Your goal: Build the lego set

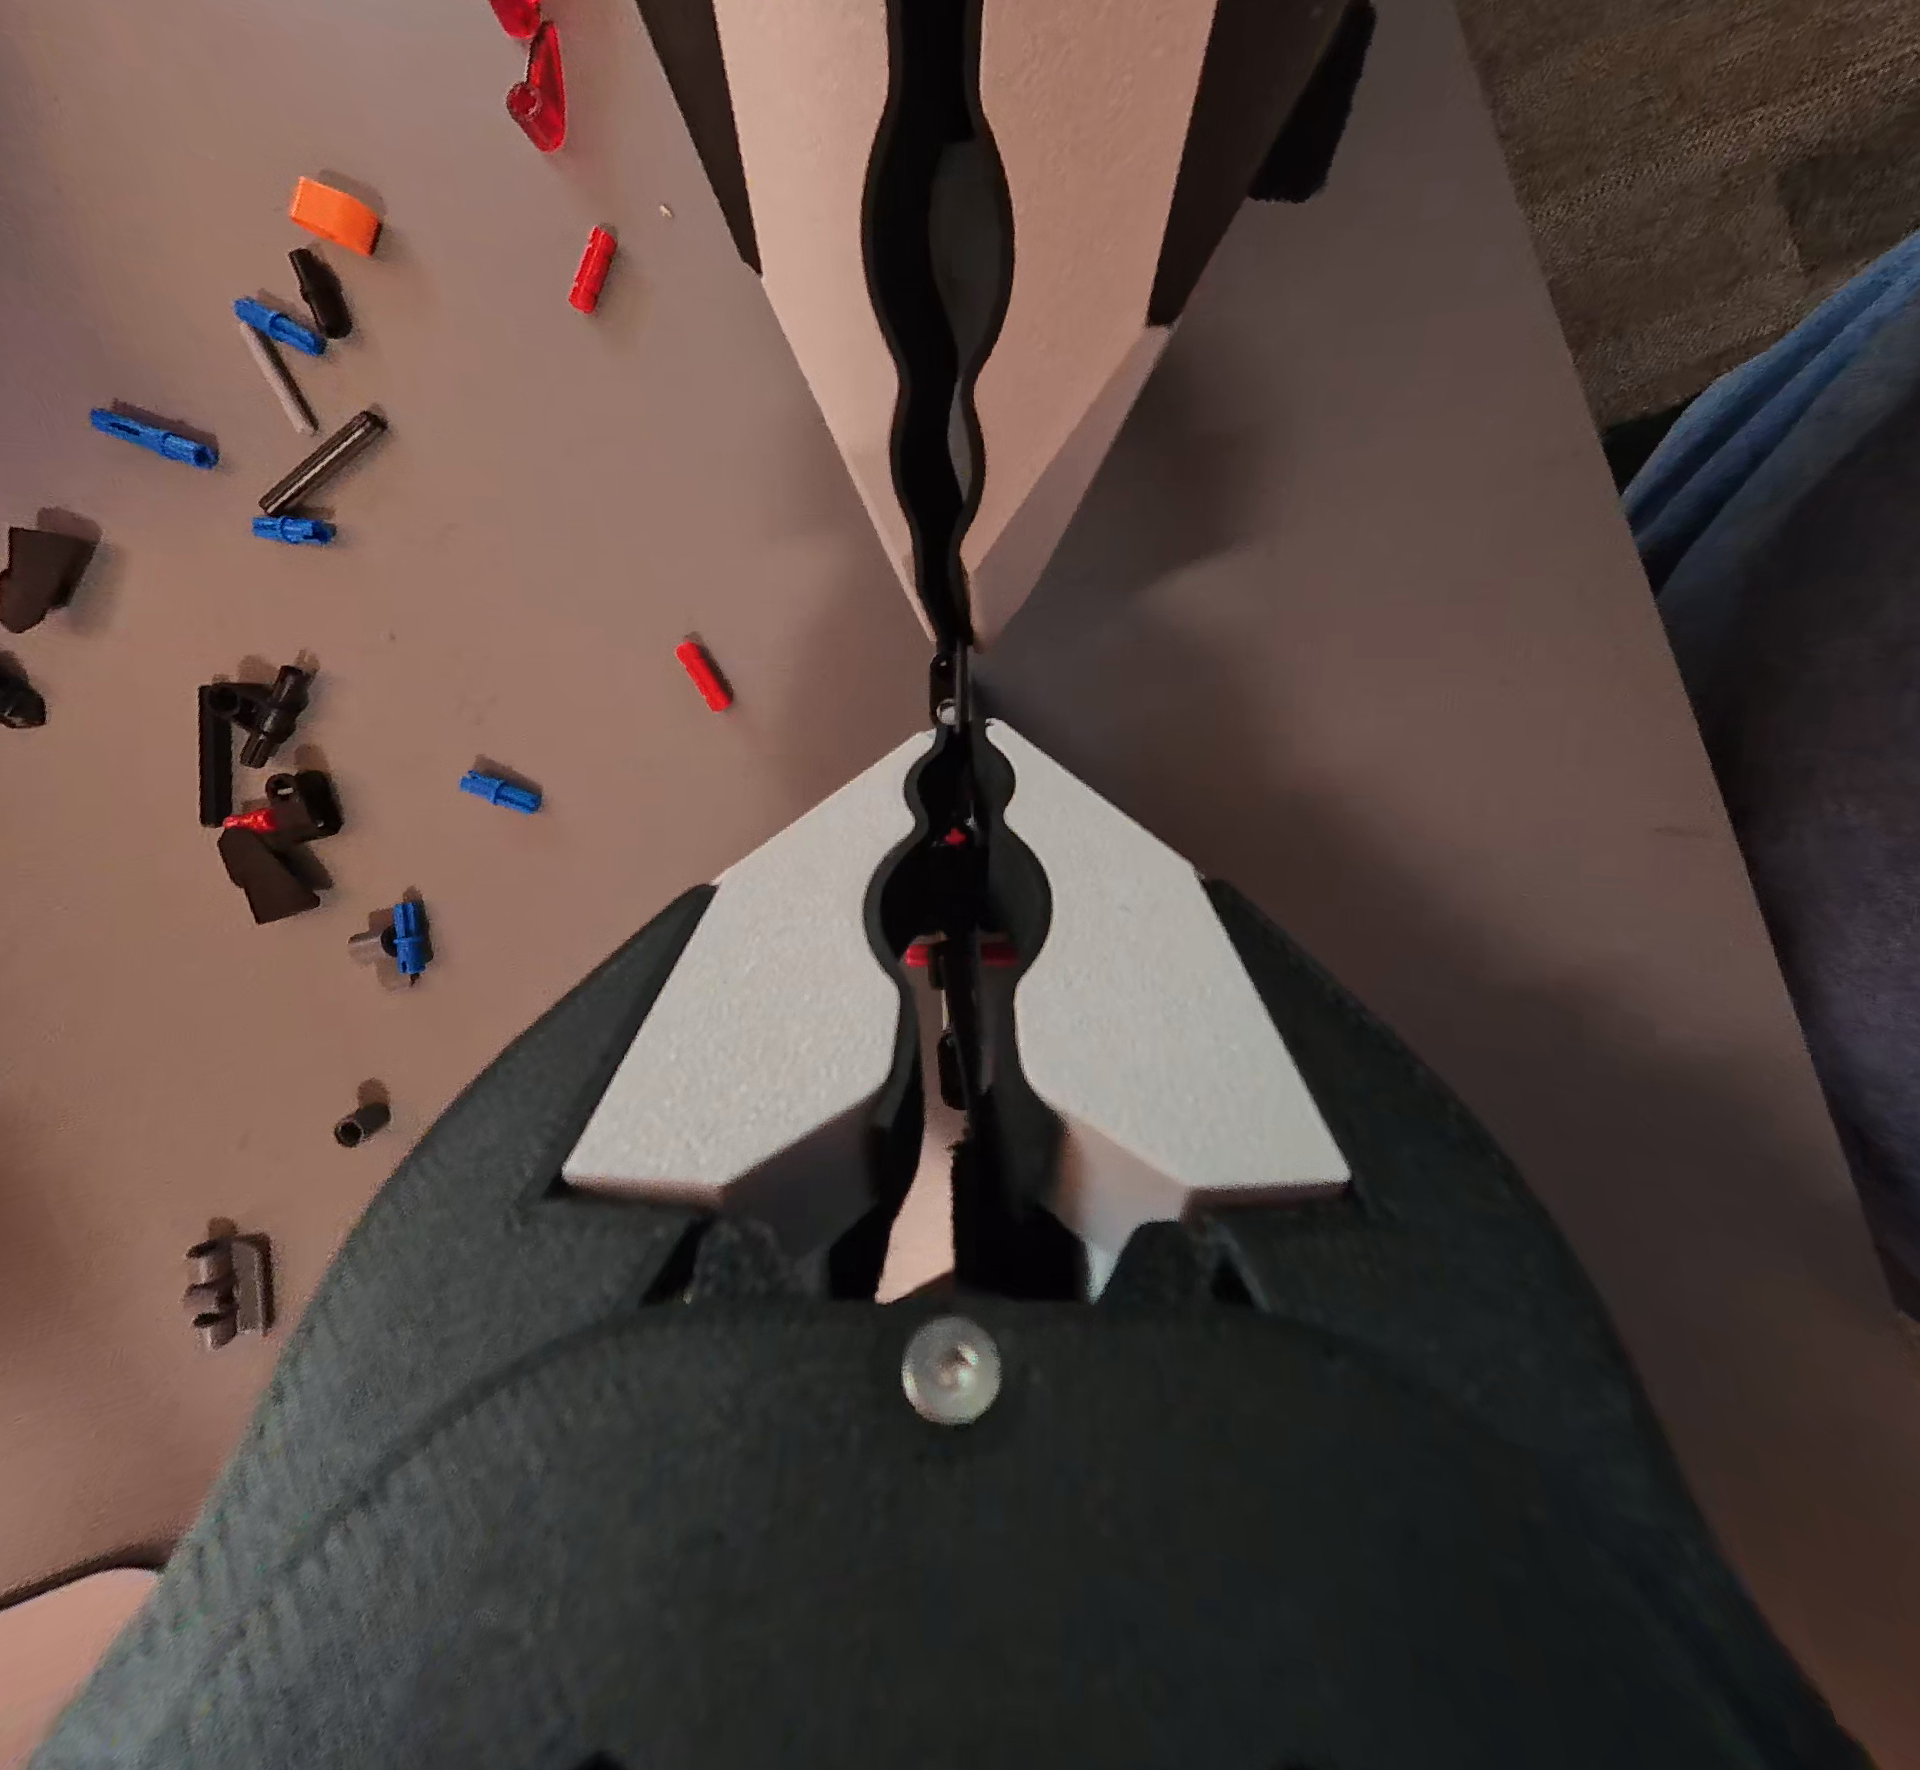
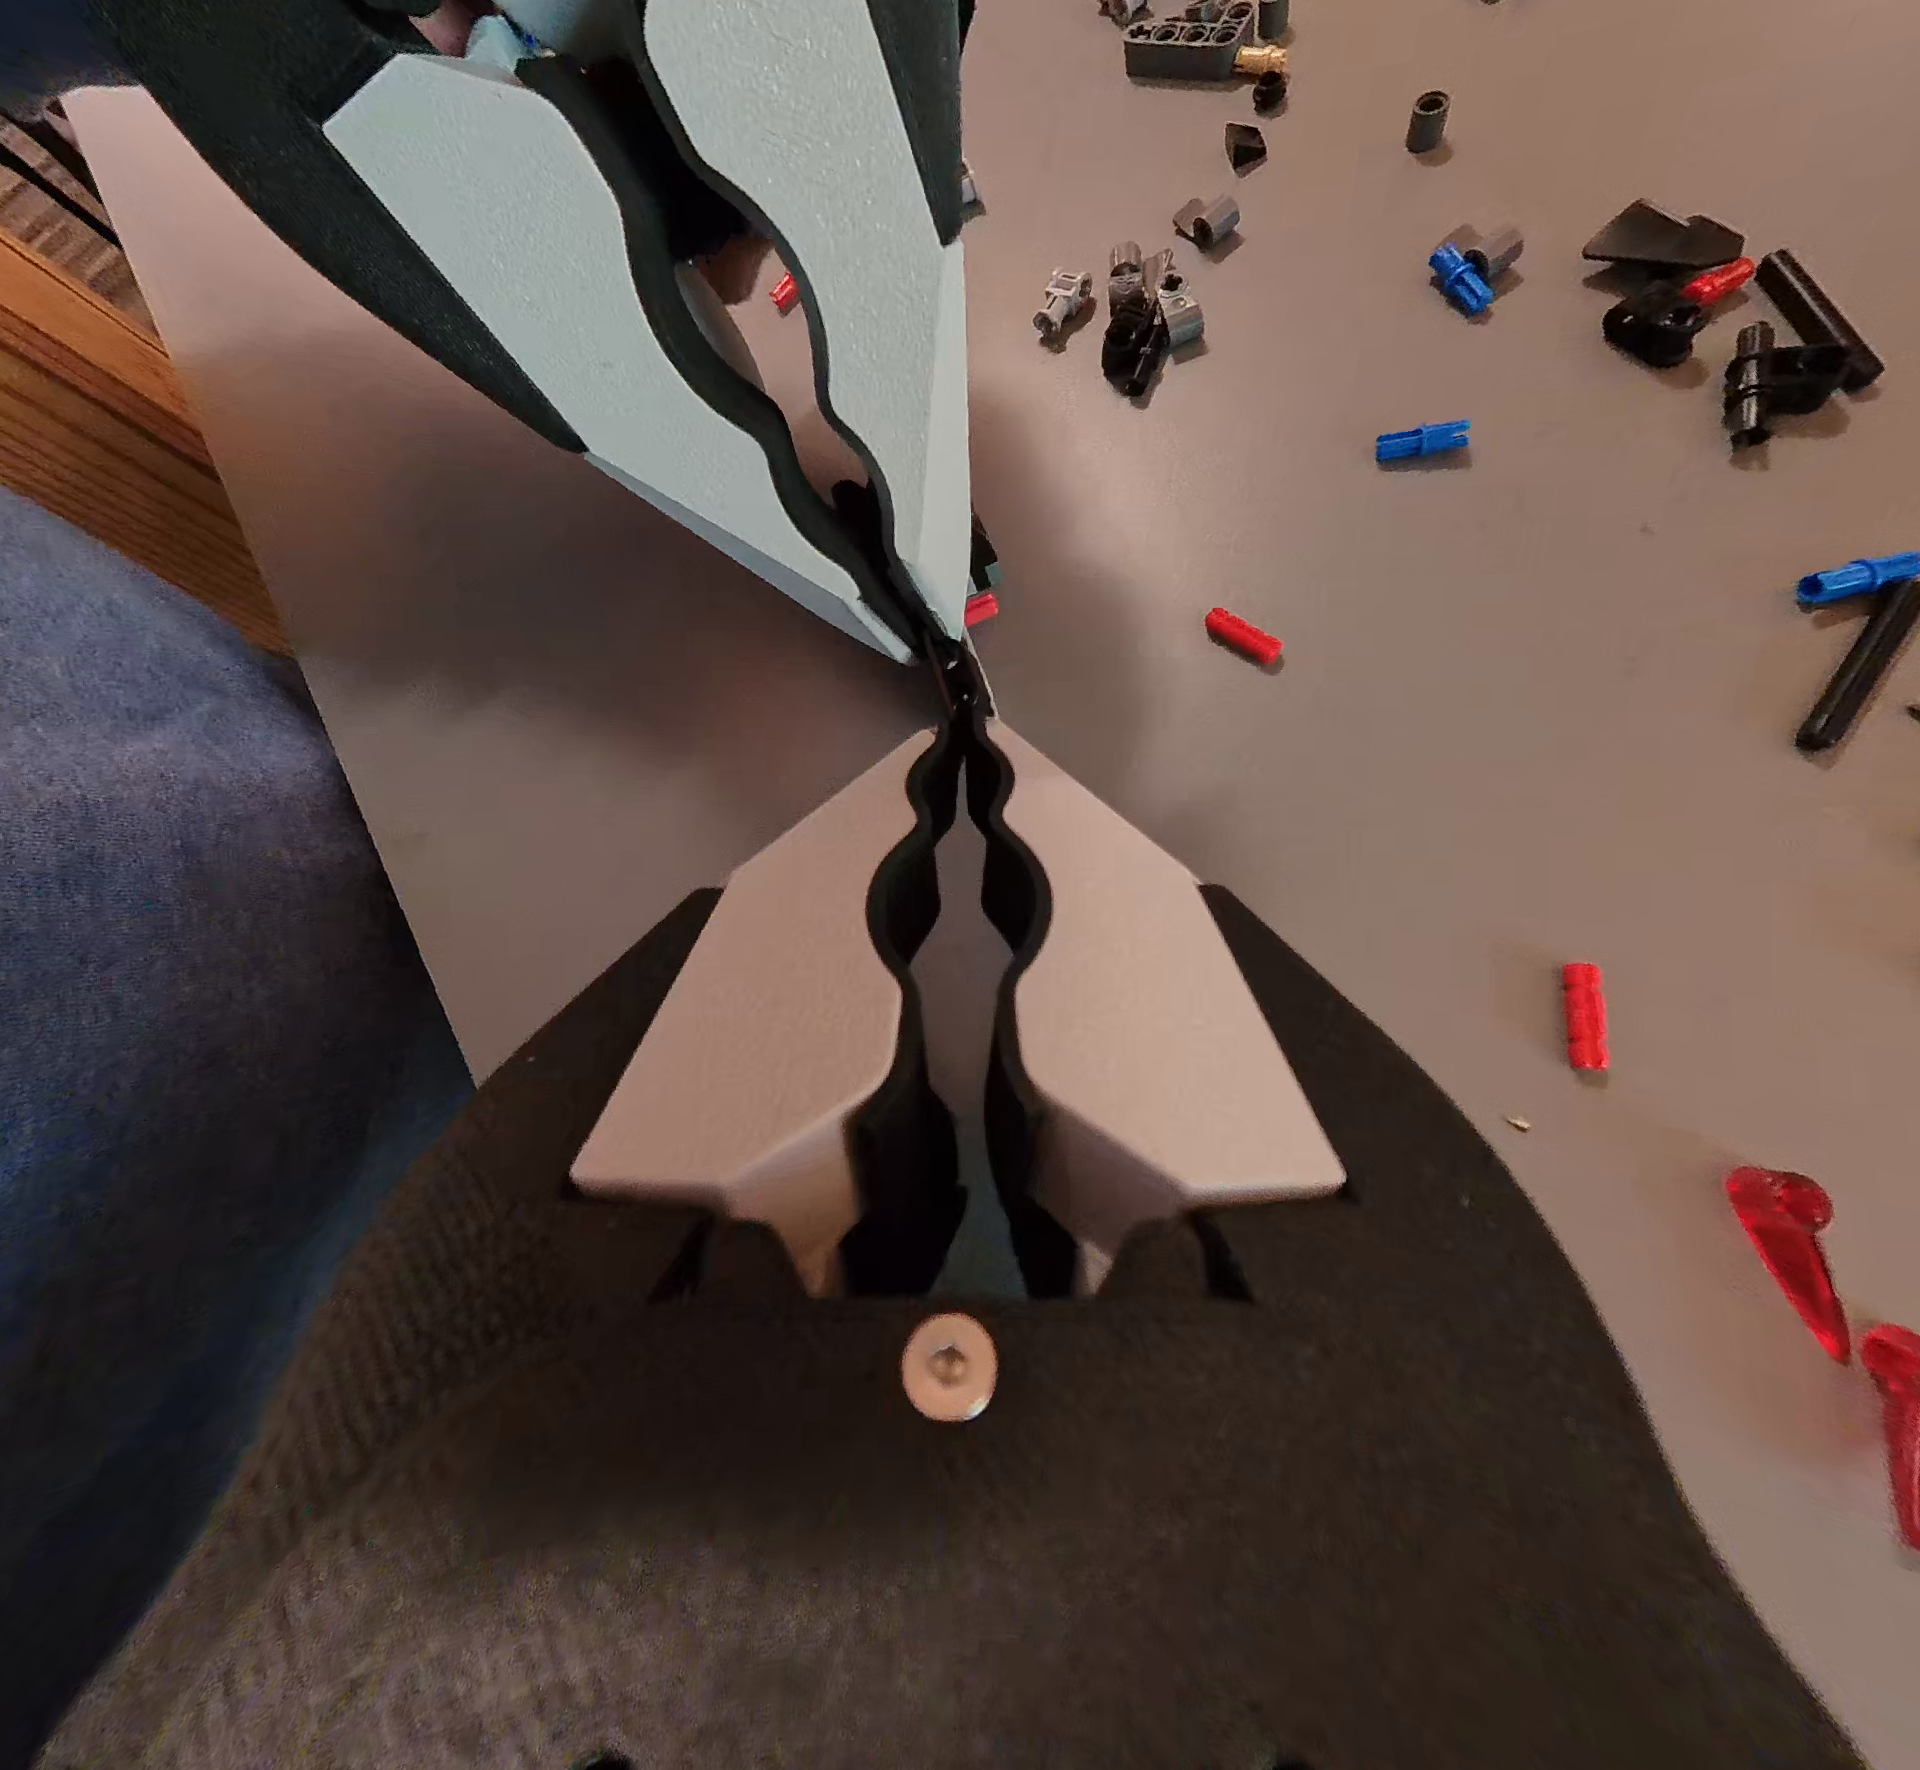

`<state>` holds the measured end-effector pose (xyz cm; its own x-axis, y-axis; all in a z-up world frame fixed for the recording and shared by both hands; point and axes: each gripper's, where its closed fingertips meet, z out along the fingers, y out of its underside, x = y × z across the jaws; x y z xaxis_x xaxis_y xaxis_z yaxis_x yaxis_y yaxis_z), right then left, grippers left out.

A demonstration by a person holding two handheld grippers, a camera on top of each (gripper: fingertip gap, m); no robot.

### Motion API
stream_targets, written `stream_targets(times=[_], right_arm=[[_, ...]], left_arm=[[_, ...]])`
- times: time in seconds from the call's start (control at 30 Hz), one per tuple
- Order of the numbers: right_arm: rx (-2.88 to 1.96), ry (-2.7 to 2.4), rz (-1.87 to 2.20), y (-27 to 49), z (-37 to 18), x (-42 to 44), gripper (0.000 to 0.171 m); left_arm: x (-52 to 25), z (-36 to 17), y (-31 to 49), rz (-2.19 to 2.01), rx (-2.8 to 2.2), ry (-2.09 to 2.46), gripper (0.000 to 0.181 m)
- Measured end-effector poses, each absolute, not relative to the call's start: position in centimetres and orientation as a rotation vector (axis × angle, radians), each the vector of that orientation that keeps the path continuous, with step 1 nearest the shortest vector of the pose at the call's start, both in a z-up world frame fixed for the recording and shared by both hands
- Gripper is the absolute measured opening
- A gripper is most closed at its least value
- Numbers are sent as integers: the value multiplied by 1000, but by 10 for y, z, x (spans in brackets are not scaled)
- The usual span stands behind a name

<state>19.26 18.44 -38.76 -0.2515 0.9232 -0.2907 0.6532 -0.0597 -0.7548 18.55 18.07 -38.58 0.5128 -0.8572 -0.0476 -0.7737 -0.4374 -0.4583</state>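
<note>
Left wrist view is showing the left claw (image 1: 957,733) reaching forward, tip to tip with the right claw (image 1: 951,624), which is coming in from the top. Both are hanging over the near edge of the worktop (image 1: 1299,681). The left claw's fingers are pressing together on a small black lego build (image 1: 958,899) with red bits, sitting deep between them. The right claw (image 2: 961,733) is pinching a thin black piece (image 2: 954,681) at its very tip, and the left claw (image 2: 925,645) is meeting it there.

Most of the build is hiding between the fingers, so its shape is hard to make out. I cannot tell if the thin piece is part of it.

Loose lego is lying on the worktop: two clear red wedges (image 1: 530,27), one orange piece (image 1: 335,214), two red pins (image 1: 592,268), and five blue pins (image 1: 154,437). Black and grey bits (image 1: 265,785) are too jumbled to count.
</note>
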Motion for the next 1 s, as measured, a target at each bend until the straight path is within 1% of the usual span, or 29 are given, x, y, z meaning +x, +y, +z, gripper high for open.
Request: stream_targets(times=[0.53, 1.0], right_arm=[[-1789, -1878, 1338, 186, -387, 193, 0], [-1741, -1878, 1268, 186, -387, 195, 0]], left_arm=[[187, -385, 182, -354, -2424, 1283, 0], [189, -385, 183, -352, -2377, 1054, 2]])
